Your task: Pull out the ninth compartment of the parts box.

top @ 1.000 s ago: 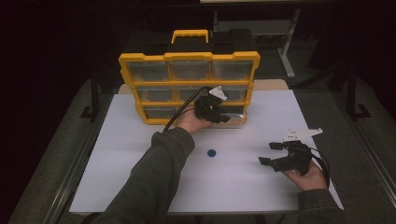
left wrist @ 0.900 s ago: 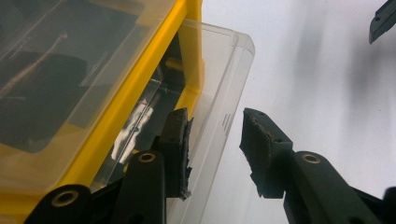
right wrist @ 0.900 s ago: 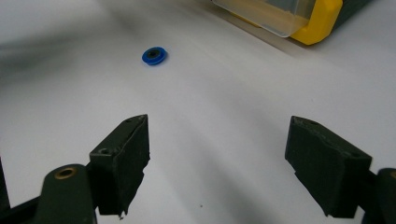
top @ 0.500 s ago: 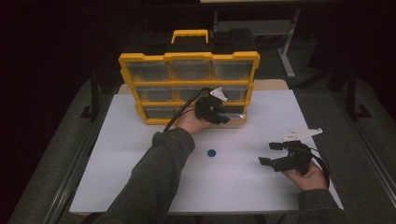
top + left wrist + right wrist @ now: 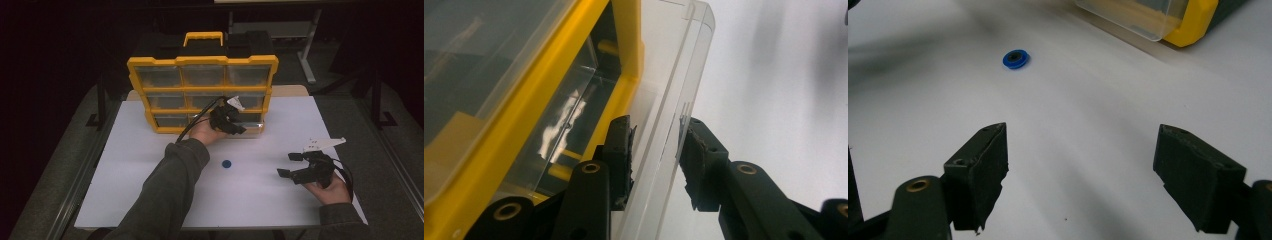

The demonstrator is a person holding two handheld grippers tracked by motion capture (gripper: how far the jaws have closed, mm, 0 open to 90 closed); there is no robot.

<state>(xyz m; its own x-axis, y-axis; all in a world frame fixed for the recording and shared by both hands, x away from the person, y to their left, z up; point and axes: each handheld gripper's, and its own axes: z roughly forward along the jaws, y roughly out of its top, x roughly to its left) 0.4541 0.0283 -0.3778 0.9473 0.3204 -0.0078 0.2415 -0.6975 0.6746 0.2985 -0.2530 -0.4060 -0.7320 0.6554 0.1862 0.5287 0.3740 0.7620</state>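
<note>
Our left gripper [image 5: 656,150] has just been closing on the clear front wall of the bottom drawer [image 5: 669,95], one pad inside and one outside, apparently so the drawer can be pulled or pushed. In the high view it sits mid-frame at the foot of the yellow organizer [image 5: 202,62]. Our right gripper [image 5: 1080,175] rests at lower right with jaws spread and empty, facing the small blue disc [image 5: 1016,59] on the white table [image 5: 150,165], likely waiting.
</note>
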